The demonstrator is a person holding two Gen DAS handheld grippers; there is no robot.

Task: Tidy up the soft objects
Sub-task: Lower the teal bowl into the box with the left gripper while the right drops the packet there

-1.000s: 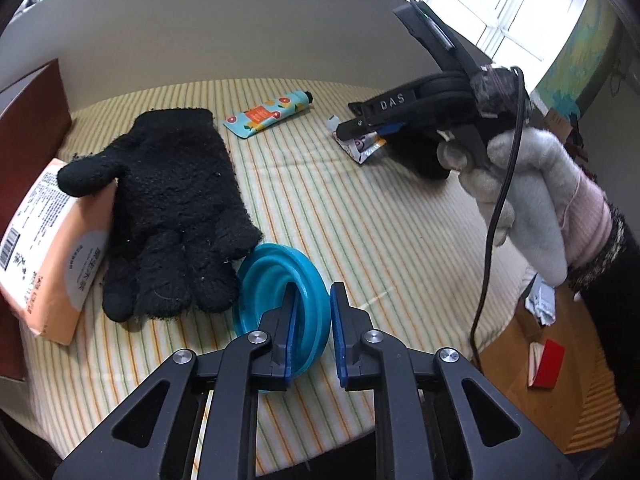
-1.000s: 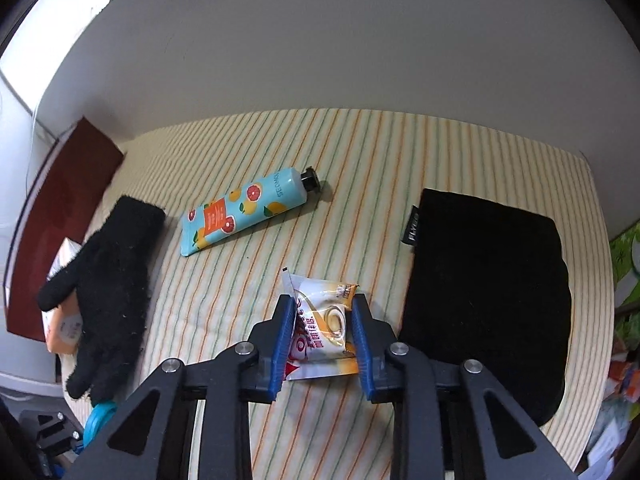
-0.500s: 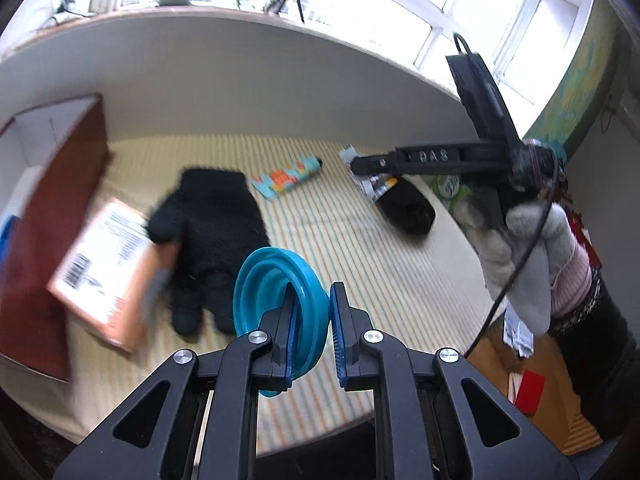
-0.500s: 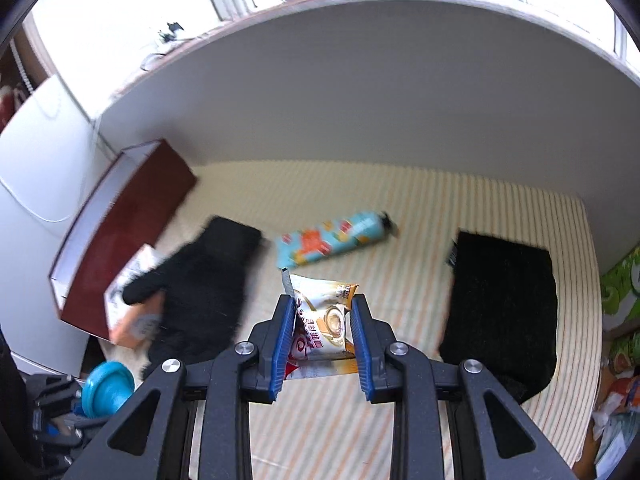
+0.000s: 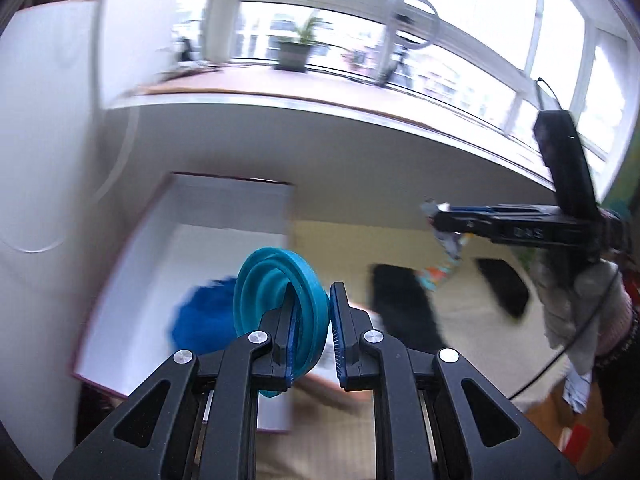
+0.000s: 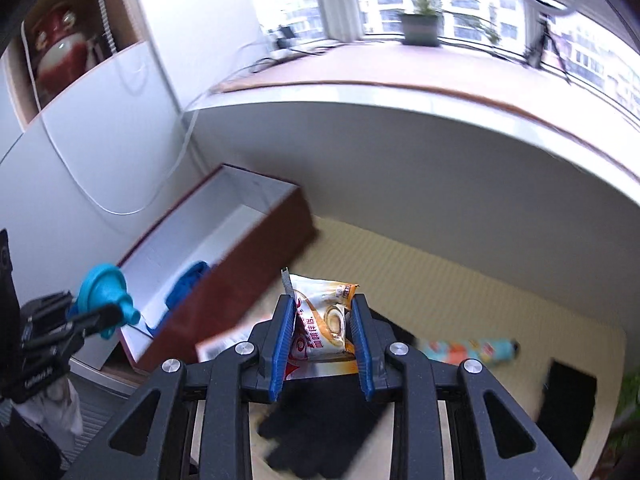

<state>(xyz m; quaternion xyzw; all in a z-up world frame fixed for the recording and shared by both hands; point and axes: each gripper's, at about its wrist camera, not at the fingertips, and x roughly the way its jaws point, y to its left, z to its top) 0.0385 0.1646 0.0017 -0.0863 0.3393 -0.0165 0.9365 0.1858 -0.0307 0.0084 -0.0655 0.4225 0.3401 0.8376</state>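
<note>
My left gripper (image 5: 312,332) is shut on a teal collapsible funnel (image 5: 276,304) and holds it in the air above the near end of an open brown box (image 5: 224,216). My right gripper (image 6: 320,340) is shut on a white and orange snack packet (image 6: 324,320), raised over the striped table (image 6: 460,292) beside the box (image 6: 248,276). A blue soft thing (image 5: 202,320) lies inside the box. A black glove (image 5: 404,312) lies on the table, blurred.
A teal tube (image 6: 468,350) and a black cloth (image 6: 568,408) lie on the table to the right. A white wall and a window ledge (image 6: 400,92) with a potted plant stand behind. An orange packet edge (image 6: 224,340) shows below the box.
Both grippers have lifted and swung left toward the brown box, each keeping its object. The table items have slid to the lower right of both views.
</note>
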